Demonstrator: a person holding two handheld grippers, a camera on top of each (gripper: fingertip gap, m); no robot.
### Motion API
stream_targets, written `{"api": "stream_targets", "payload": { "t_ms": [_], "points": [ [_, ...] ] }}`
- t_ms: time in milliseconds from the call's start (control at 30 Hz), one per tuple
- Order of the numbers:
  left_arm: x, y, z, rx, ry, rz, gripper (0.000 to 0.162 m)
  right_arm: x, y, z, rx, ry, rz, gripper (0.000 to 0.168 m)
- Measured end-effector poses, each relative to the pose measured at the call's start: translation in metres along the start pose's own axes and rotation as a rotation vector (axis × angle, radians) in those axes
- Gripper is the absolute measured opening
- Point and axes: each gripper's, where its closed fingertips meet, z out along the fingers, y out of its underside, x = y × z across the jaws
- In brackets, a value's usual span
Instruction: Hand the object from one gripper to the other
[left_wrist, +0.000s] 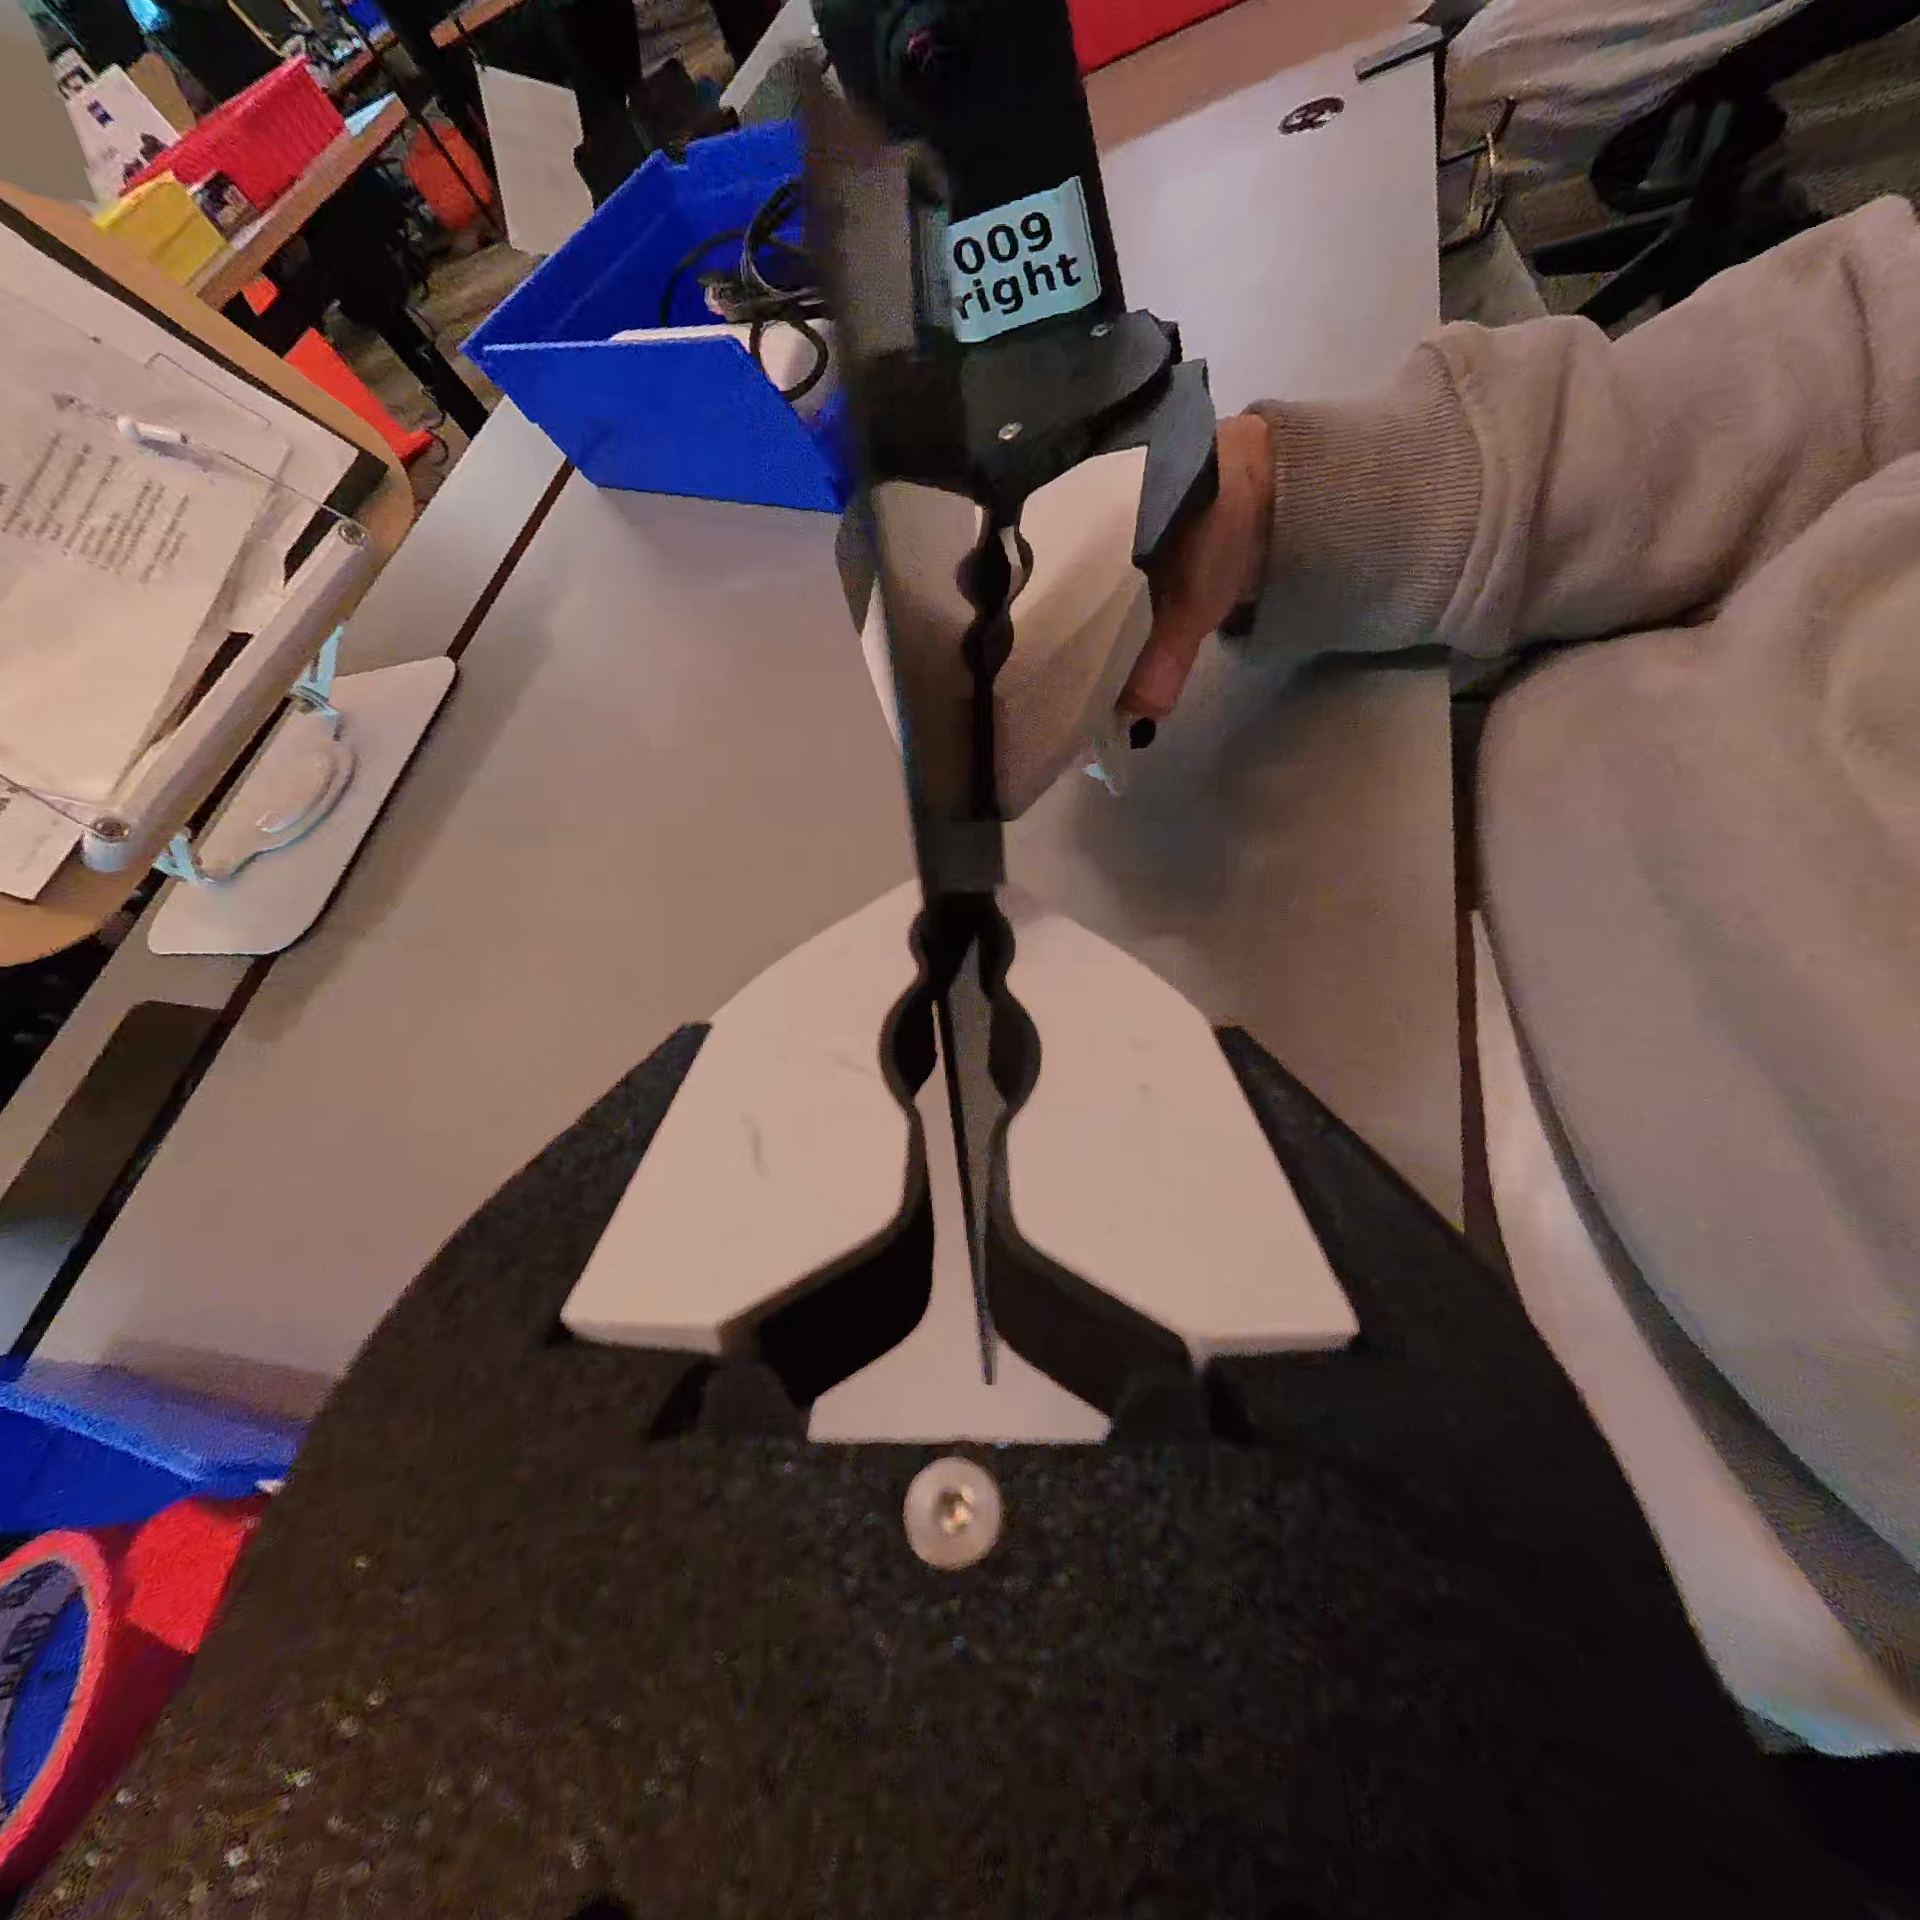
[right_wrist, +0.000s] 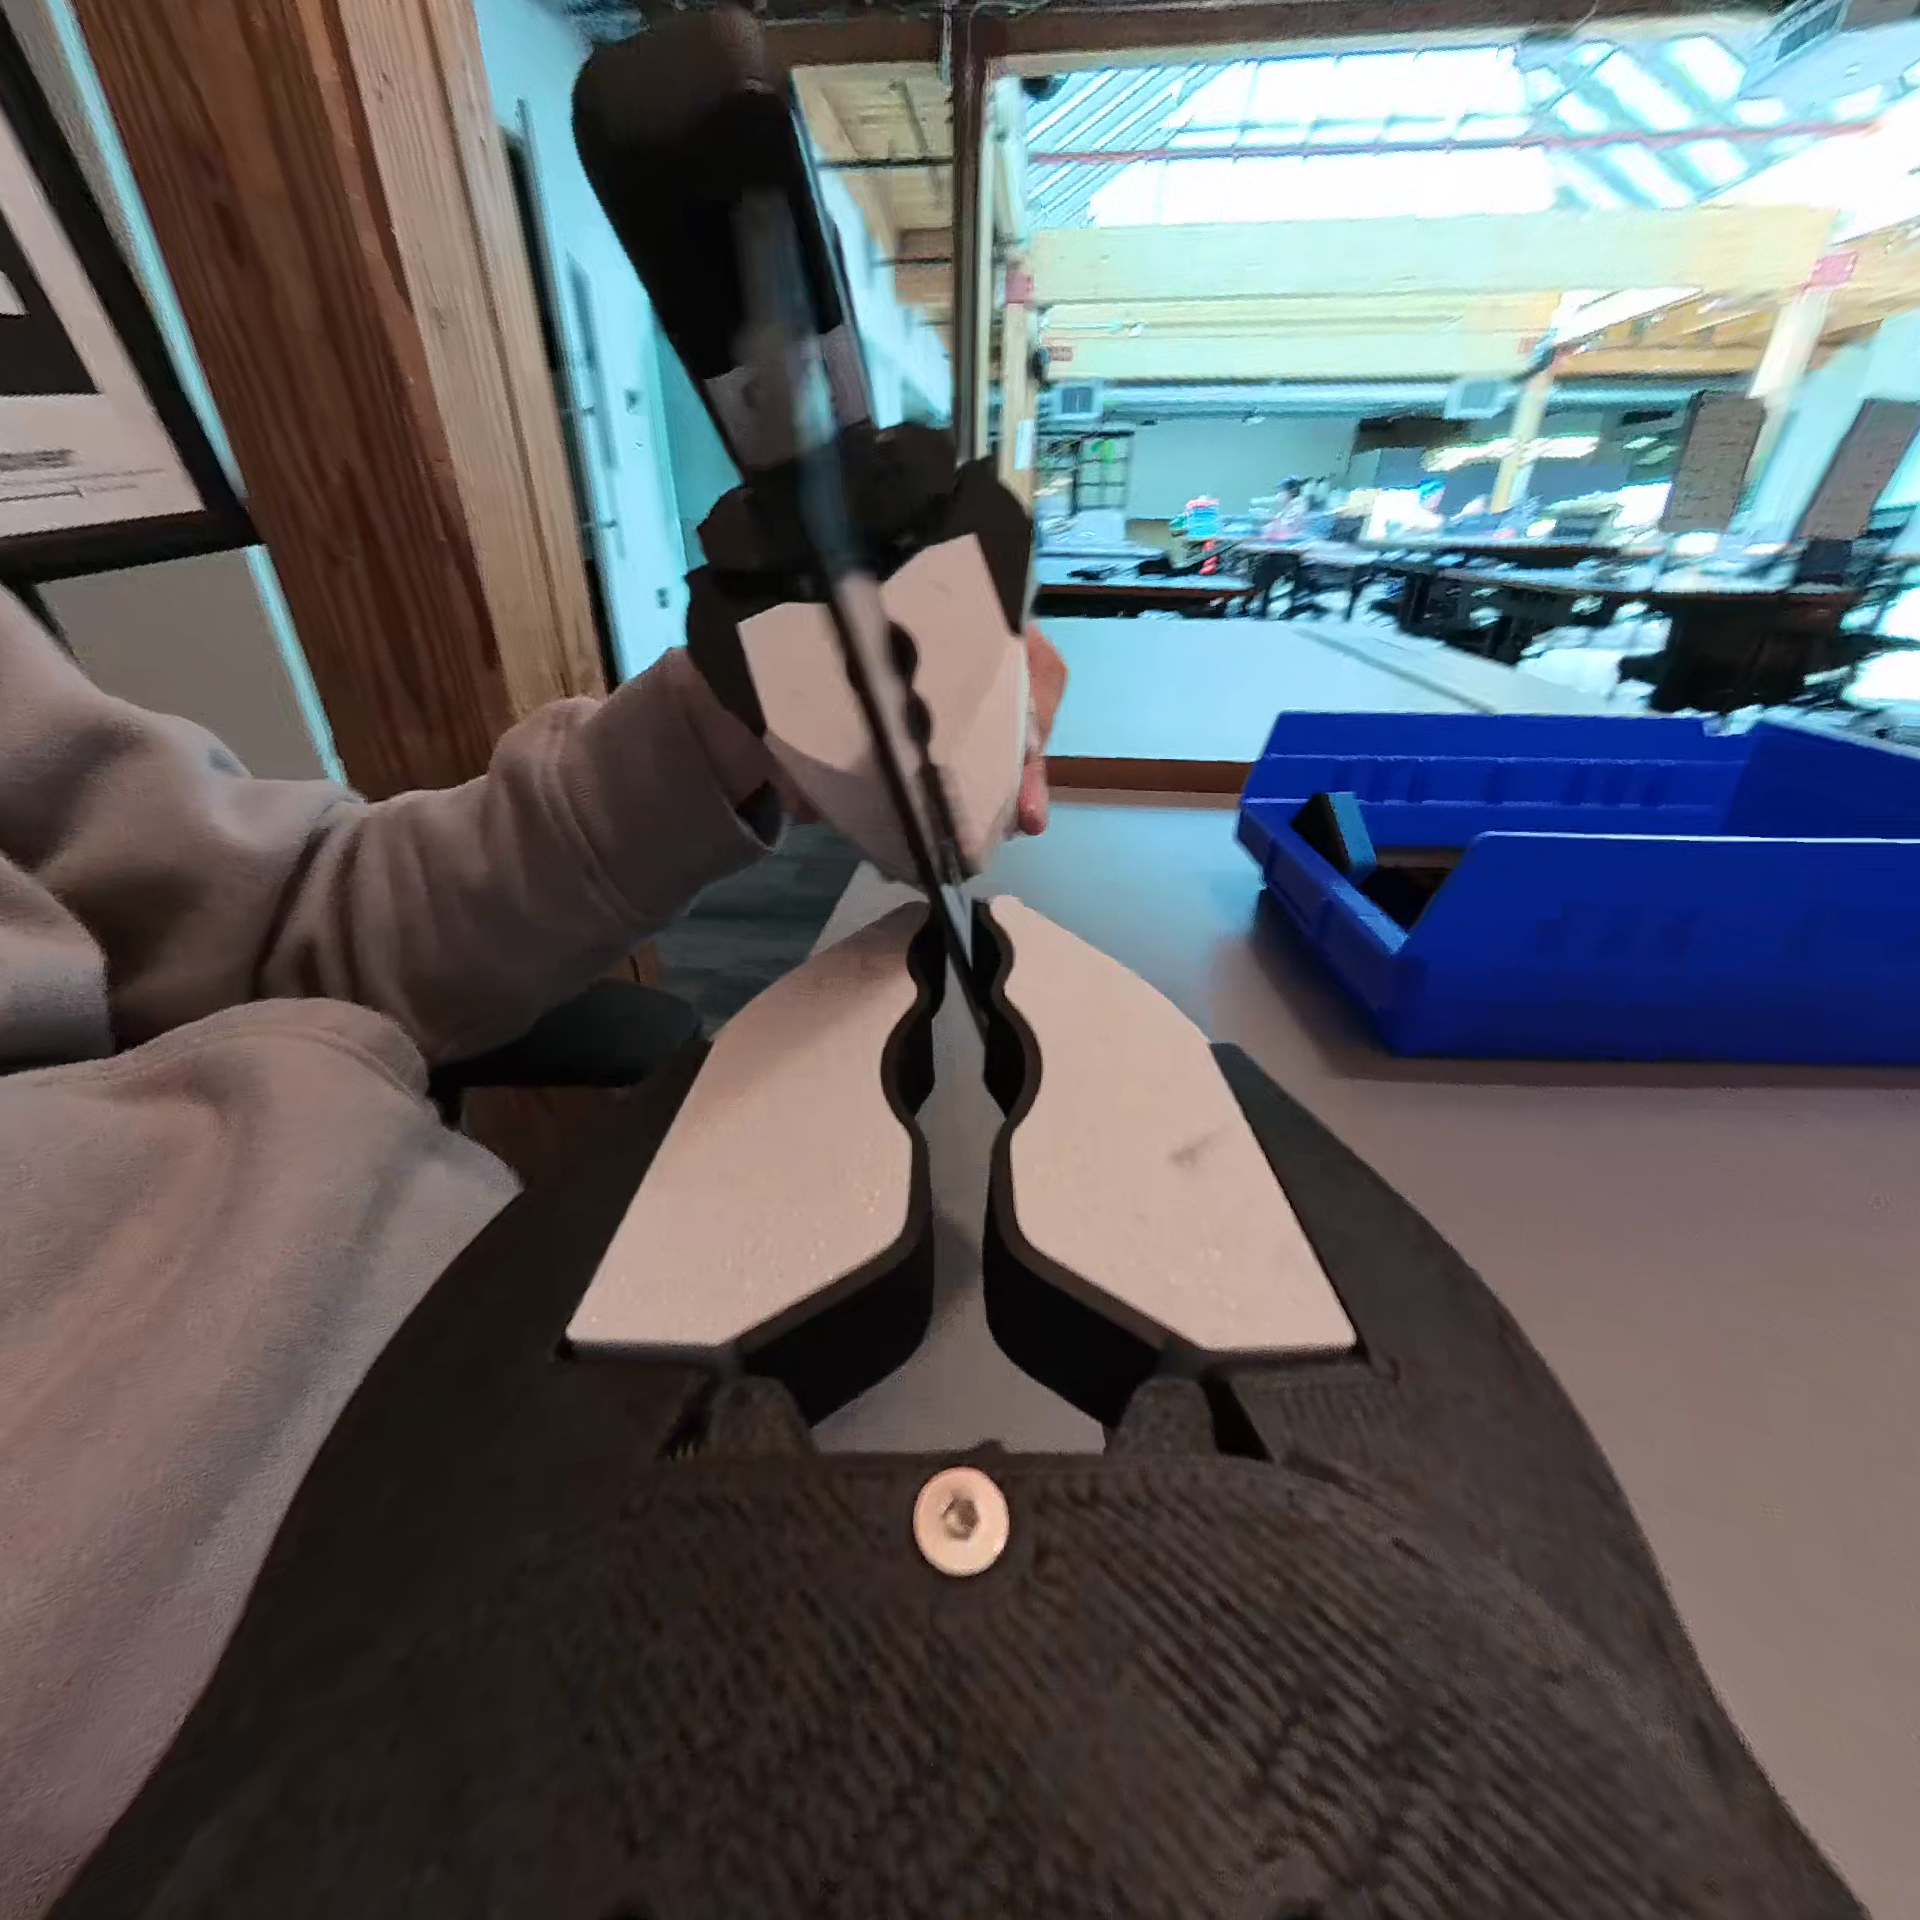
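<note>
A long thin black object (left_wrist: 975, 1195) is seen edge-on and runs between both grippers above the grey table (left_wrist: 623, 831). My left gripper (left_wrist: 961, 914) has its white fingers closed around the object's lower part. My right gripper (left_wrist: 977, 821) faces it from above, tip to tip, with its fingers closed on the same object. In the right wrist view the object (right_wrist: 831, 499) slants up to the left. It runs from between my right gripper's (right_wrist: 961, 914) fingers through the left gripper (right_wrist: 951, 852). Both grippers hold it at once.
A blue bin (left_wrist: 665, 416) with cables stands at the back; it also shows in the right wrist view (right_wrist: 1621, 935). A document stand (left_wrist: 156, 582) is on the left. A person's beige sleeve (left_wrist: 1558, 499) reaches in from the right. A red and blue tape roll (left_wrist: 52, 1662) lies at the near left. My left and right fingertips are right by each other.
</note>
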Motion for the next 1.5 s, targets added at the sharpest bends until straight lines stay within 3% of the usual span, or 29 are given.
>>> {"api": "stream_targets", "payload": {
  "t_ms": [67,167,233,333,400,567,800,900,933,1067,1167,1300,1500],
  "points": [
    [-0.005,-0.004,0.0,0.011,-0.016,-0.046,0.002,0.008,-0.006,-0.001,0.046,0.068,-0.026,0.007],
    [-0.02,-0.011,-0.001,0.087,-0.093,-0.117,0.002,0.033,-0.016,-0.007,0.114,0.279,-0.098,0.039],
    [-0.048,-0.022,-0.004,0.236,-0.237,-0.287,0.002,0.043,-0.018,-0.009,0.108,0.391,-0.173,0.067],
    [-0.072,-0.037,-0.007,0.537,-0.307,-0.583,0.001,0.052,-0.014,-0.004,0.054,0.503,-0.264,0.087],
    [-0.073,-0.037,0.001,0.628,-0.312,-0.643,0.001,0.057,-0.007,0.001,-0.016,0.557,-0.316,0.089],
    [-0.066,-0.043,0.013,0.674,-0.326,-0.625,0.001,0.072,0.009,-0.002,-0.191,0.687,-0.472,0.094],
    [-0.062,-0.052,0.013,0.696,-0.35,-0.574,0.002,0.077,0.004,-0.01,-0.246,0.758,-0.568,0.091],
    [-0.055,-0.059,0.009,0.7,-0.282,-0.505,0.006,0.065,0.002,-0.005,-0.192,0.642,-0.49,0.09],
    [-0.052,-0.064,0.005,0.712,-0.246,-0.464,0.015,0.059,0.001,-0.001,-0.157,0.579,-0.439,0.09],
    [-0.038,-0.072,-0.011,0.677,-0.133,-0.337,0.081,0.029,0.005,0.012,-0.078,0.299,-0.241,0.09],
    [-0.024,-0.072,-0.024,0.654,0.024,-0.336,0.106,-0.002,0.008,0.02,-0.063,0.089,-0.169,0.089],
    [0.0,-0.072,-0.034,0.661,0.256,-0.37,0.112,-0.032,0.014,0.026,-0.081,-0.096,-0.152,0.089],
    [-0.002,-0.072,-0.032,0.663,0.17,-0.273,0.103,-0.029,0.025,0.027,-0.144,-0.087,-0.141,0.084]
  ]
}}
